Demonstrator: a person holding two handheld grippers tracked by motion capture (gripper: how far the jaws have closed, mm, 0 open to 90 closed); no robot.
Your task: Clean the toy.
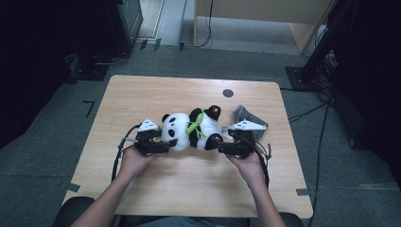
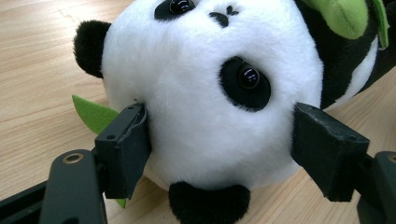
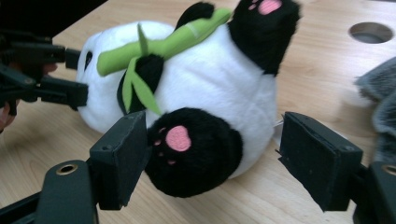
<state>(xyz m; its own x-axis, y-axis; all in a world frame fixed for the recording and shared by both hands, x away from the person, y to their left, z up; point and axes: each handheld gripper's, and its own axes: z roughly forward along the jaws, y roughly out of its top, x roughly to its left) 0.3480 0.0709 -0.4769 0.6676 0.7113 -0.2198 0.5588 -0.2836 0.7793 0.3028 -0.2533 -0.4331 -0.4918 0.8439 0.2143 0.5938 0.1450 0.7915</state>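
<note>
On the table (image 1: 156, 189), both grippers flank the plush panda (image 1: 191, 128).

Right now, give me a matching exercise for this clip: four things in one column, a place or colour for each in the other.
1. panda's head
2. bamboo stalk
3. round hole
4. grey furry thing

a. green, across the panda's chest
b. in the tabletop, far side
c. between the left gripper jaws
d. beyond the right gripper

Pairs: 1-c, 2-a, 3-b, 4-d

The panda (image 1: 191, 130) lies on the table (image 1: 189, 189) between left gripper (image 1: 166, 143) and right gripper (image 1: 218, 144).
</note>
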